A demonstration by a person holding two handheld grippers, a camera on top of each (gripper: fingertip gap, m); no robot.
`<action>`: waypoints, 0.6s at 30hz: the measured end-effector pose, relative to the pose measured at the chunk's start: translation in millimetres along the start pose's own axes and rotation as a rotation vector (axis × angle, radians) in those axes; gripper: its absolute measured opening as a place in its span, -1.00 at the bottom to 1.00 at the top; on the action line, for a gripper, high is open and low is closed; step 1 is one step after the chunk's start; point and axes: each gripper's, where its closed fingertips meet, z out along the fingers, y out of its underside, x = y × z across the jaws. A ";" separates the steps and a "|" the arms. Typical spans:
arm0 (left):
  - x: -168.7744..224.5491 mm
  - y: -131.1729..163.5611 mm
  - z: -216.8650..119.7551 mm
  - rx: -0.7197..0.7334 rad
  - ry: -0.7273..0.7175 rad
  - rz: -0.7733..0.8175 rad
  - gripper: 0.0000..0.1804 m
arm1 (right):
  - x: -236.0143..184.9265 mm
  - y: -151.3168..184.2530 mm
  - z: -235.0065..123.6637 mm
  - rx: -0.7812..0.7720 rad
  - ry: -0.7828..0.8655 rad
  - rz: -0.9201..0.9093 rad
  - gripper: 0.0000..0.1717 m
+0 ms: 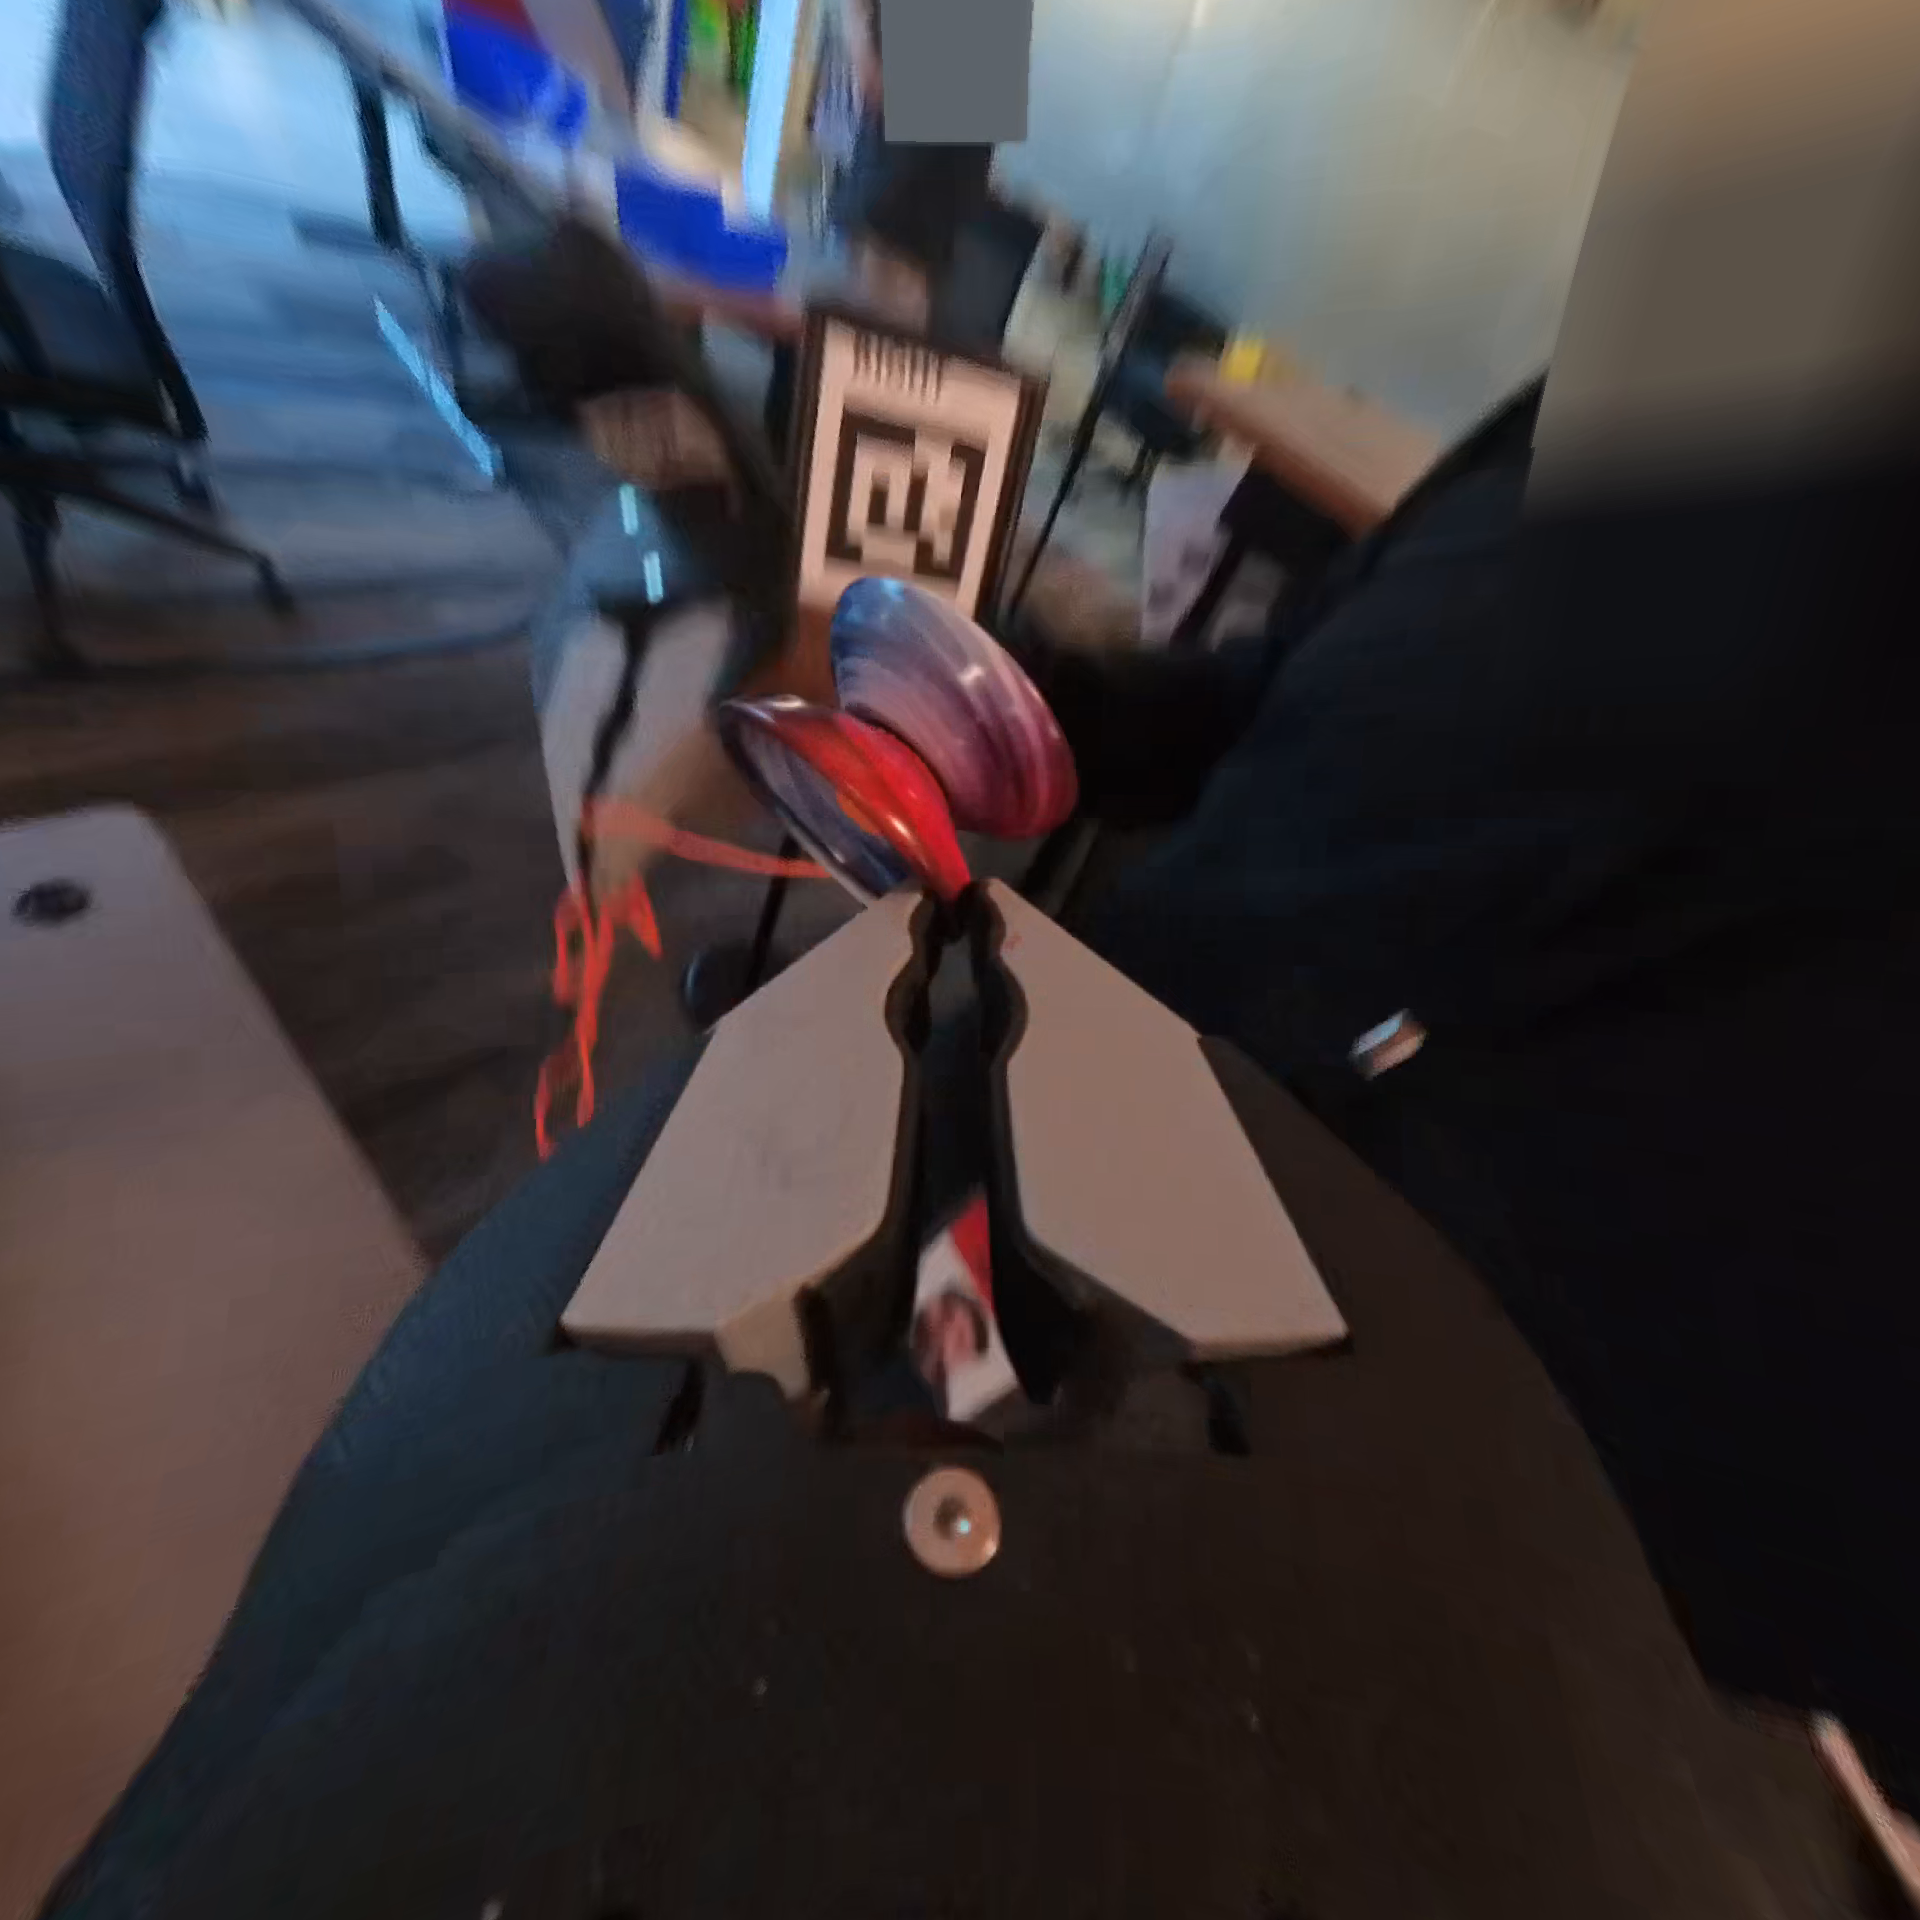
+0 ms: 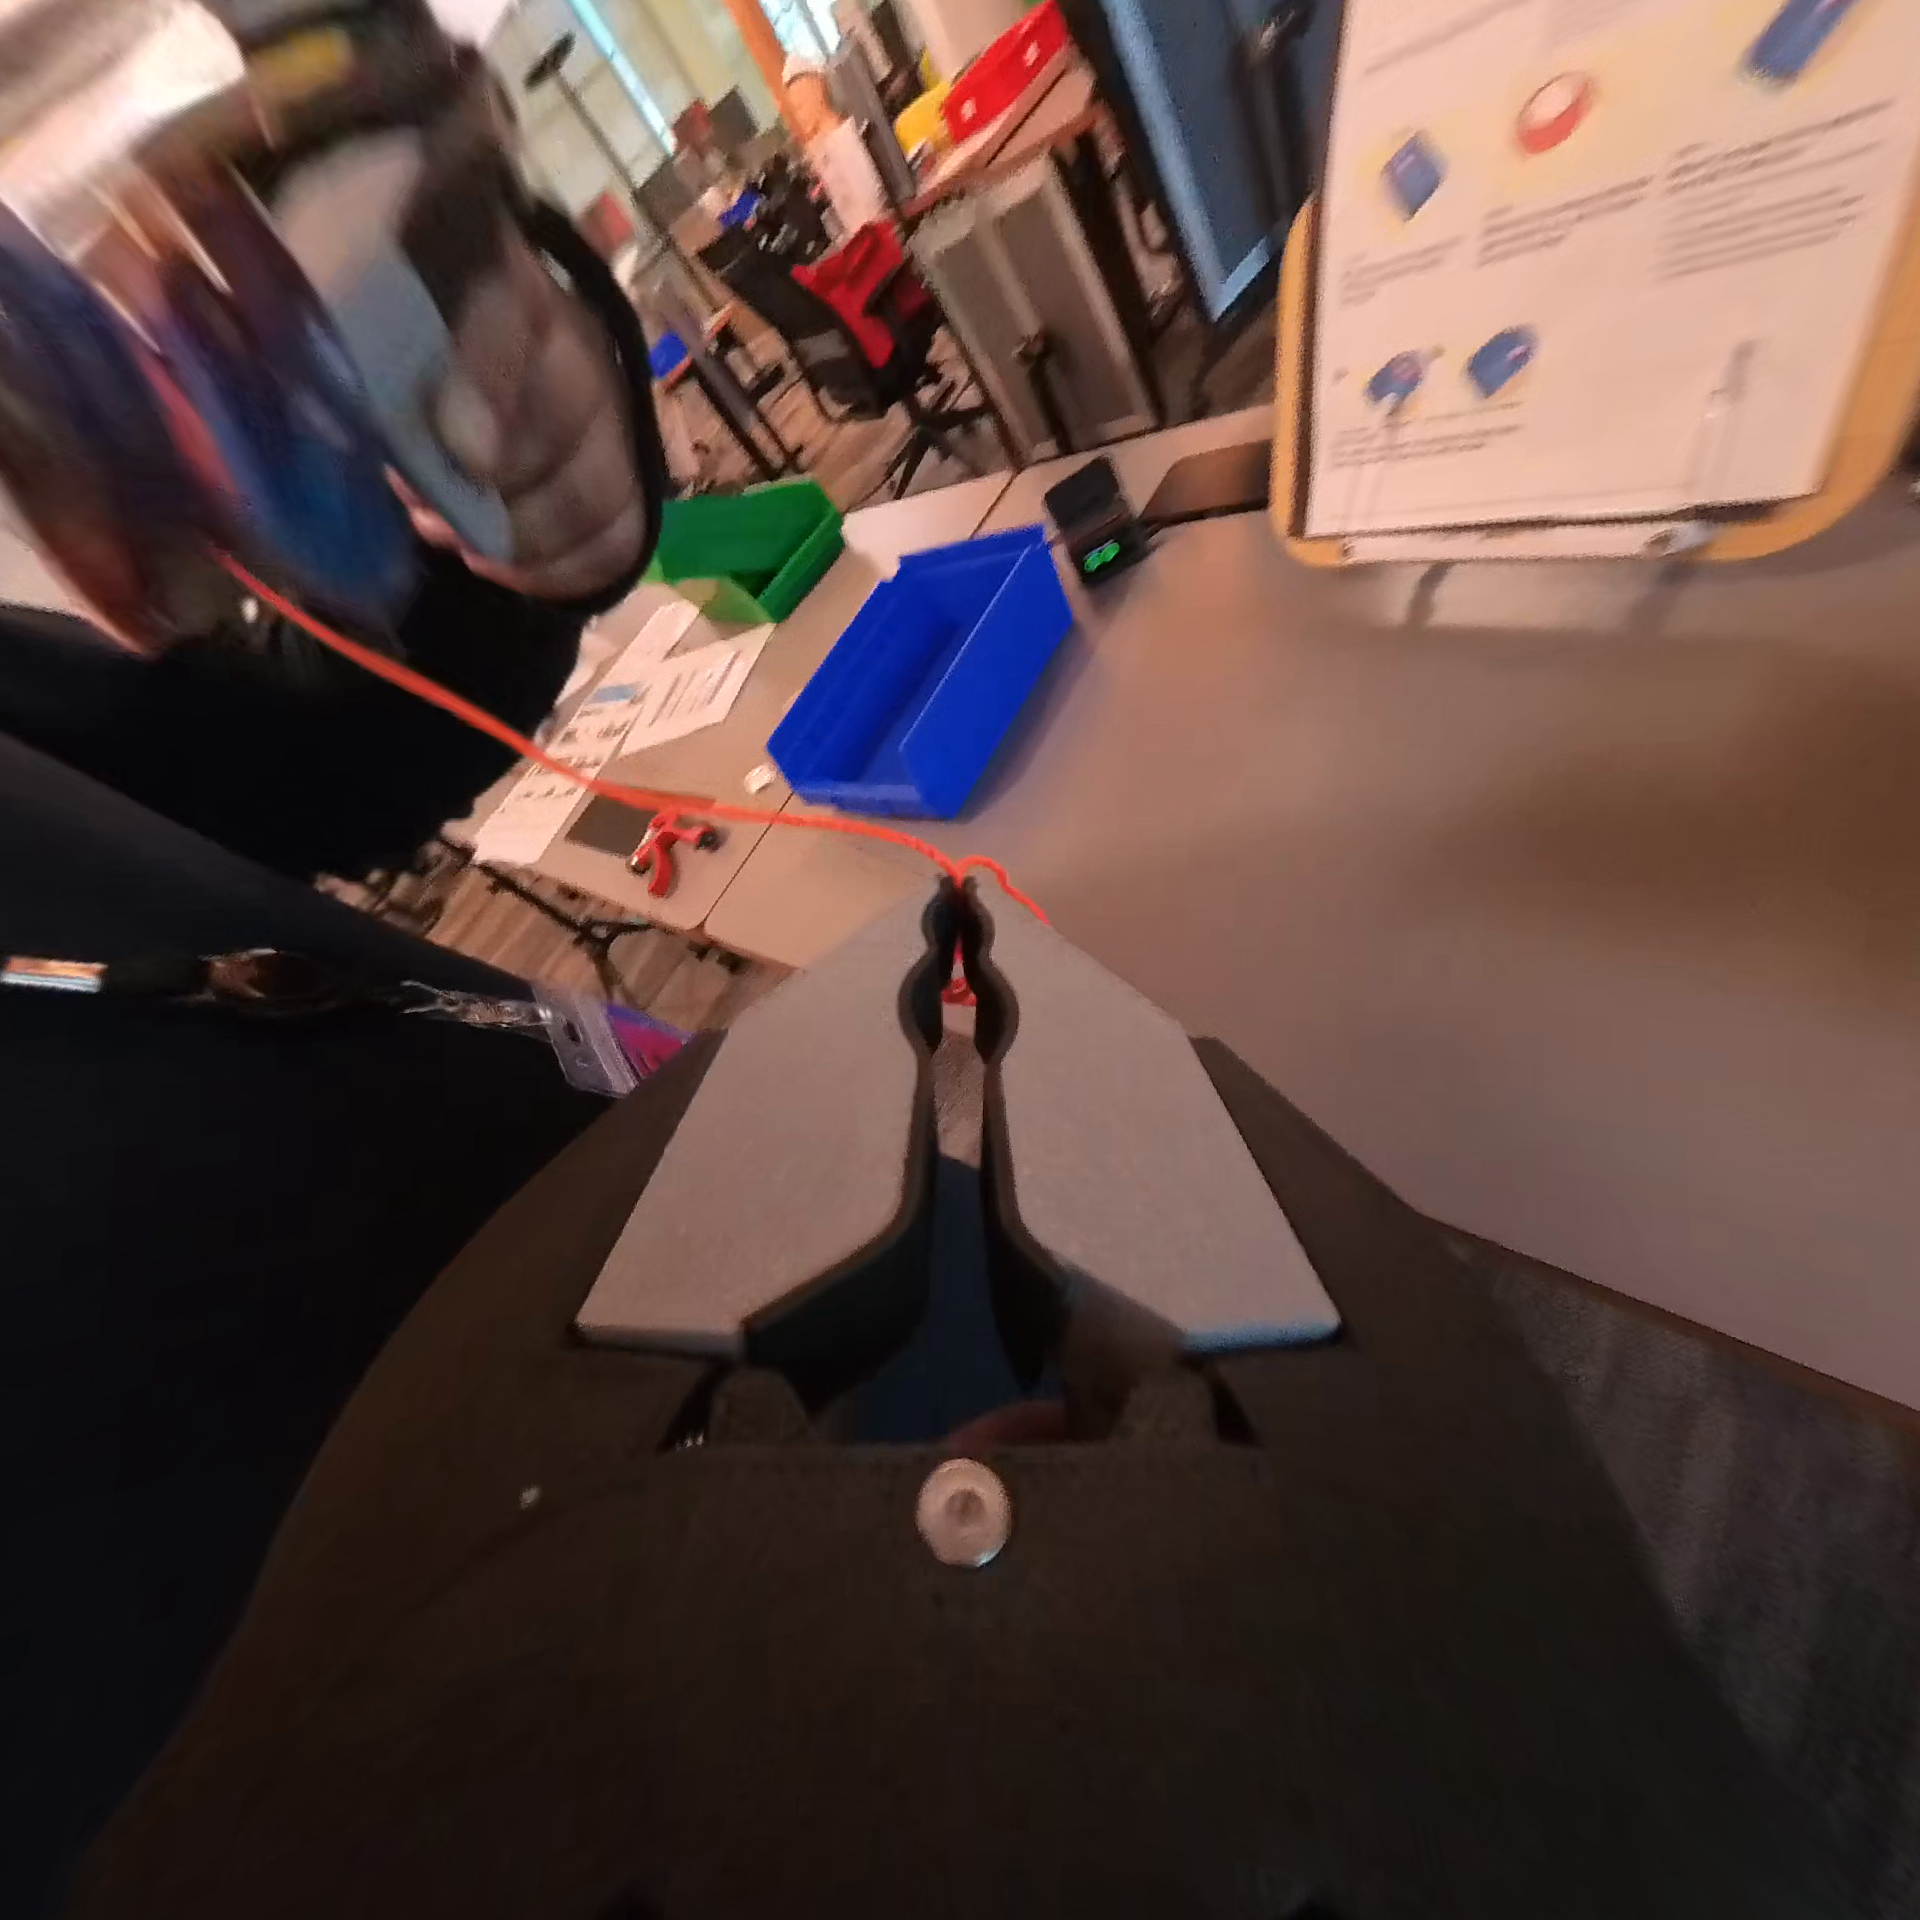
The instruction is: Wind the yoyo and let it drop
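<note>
Blue bin [image 2: 935,696], green bin [image 2: 758,551] interiors bare; left gripper [image 1: 951,904] pinches yoyo [image 1: 914,758], right gripper [image 2: 961,899] string [image 2: 582,774]

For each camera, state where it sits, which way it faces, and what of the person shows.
Left wrist view: rides the left tongs, facing the red-and-blue yoyo pinched by its rim; a dark sleeve shows.
Right wrist view: rides the right tongs, facing the table; dark clothing shows.
Shared: the orange string.
</note>
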 end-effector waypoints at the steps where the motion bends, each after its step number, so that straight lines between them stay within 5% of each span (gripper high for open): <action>1: -1.4 16.1 0.7 -0.095 -0.025 0.019 -0.98 | 2.4 -8.5 -14.4 0.030 0.014 -0.003 -1.00; 5: -45.8 70.5 -9.7 -0.438 -0.333 0.122 -0.97 | -14.7 -38.1 -61.0 0.142 -0.025 -0.015 -1.00; 7: -68.1 79.3 -10.9 -0.492 -0.450 0.155 -0.97 | -34.2 -38.0 -60.4 0.119 -0.067 -0.032 -1.00; 14: -141.4 76.0 -5.7 -0.611 -0.886 0.428 -0.98 | -85.7 -8.0 17.7 0.008 -0.157 -0.044 -1.00; 18: -144.8 70.5 8.0 -0.627 -0.926 0.551 -0.98 | -83.3 18.6 48.8 -0.064 -0.166 -0.021 -1.00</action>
